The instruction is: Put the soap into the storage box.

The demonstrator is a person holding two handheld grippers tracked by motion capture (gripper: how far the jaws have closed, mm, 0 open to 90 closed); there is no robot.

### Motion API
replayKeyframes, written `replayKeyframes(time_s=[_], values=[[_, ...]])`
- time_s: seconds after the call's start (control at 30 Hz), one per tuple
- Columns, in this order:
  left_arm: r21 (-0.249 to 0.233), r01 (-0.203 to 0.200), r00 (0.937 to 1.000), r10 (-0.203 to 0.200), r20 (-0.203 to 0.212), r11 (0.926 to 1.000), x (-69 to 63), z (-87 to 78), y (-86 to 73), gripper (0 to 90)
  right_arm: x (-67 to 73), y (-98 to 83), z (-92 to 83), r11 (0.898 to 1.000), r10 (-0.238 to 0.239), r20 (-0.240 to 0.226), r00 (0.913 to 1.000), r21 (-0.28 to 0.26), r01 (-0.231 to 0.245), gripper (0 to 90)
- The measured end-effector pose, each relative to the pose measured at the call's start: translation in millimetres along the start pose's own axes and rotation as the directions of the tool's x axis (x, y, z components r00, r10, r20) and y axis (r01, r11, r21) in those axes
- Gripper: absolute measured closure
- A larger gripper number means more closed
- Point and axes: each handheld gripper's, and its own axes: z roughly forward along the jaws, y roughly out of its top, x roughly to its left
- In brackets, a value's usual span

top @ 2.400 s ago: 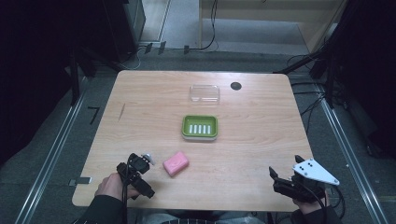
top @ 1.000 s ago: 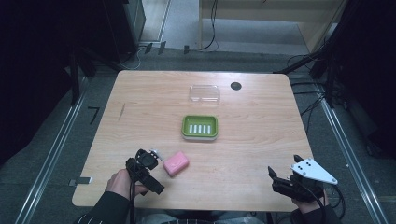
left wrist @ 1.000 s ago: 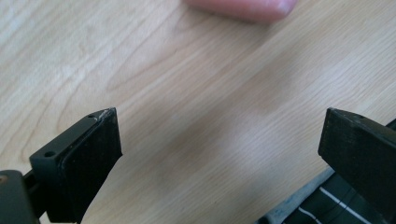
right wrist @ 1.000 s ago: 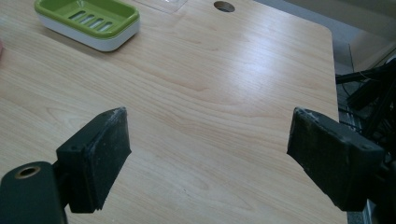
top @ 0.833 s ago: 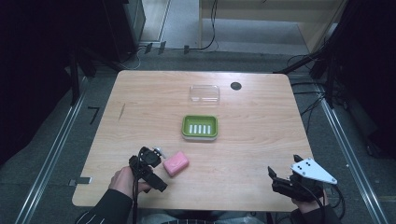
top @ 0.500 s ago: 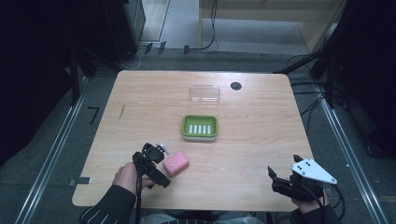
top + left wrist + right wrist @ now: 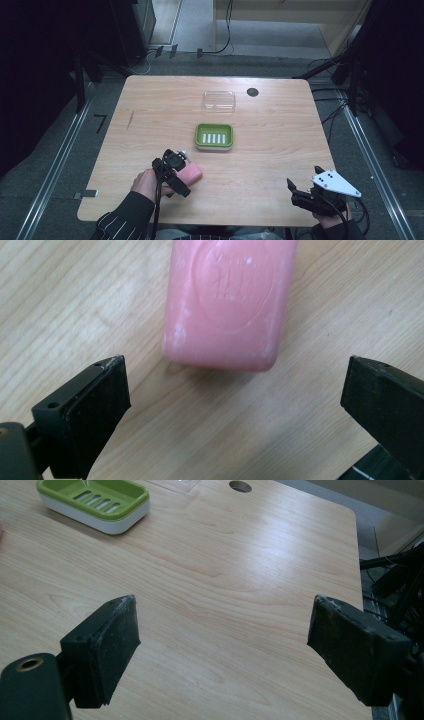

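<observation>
A: Pink soap bar (image 7: 227, 302) flat on wooden counter (image 7: 280, 150), near front-left edge, well short of green soap dish (image 7: 214, 136).

B: Left gripper (image 7: 235, 410) position?

A: Low over near end of bar, jaws spread wide to either side, not touching it.

B: Right gripper (image 7: 225, 650)?

A: At front-right corner, jaws spread, nothing between them. Clear lid (image 7: 219, 100) lying beyond dish, beside round counter hole (image 7: 252, 92).

pink soap (image 7: 230, 300), green slotted dish (image 7: 214, 136), black grippers
</observation>
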Motion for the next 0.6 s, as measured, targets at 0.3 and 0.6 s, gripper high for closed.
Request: replayKeyframes(time_s=[0.3,0.6], values=[[0.003,-0.018,0.9998,0.018,0.004,0.9998,0.6,3.1,11.4,0.0,-0.3,-0.2,-0.1,1.0,0.002,0.001,1.0,0.001,-0.002,13.5],[0.01,-0.031,0.9995,0.031,0.007,0.9995,1.0,9.0,22.8,0.0,-0.3,-0.2,-0.2,1.0,0.003,0.002,1.0,0.0,-0.003,13.5]])
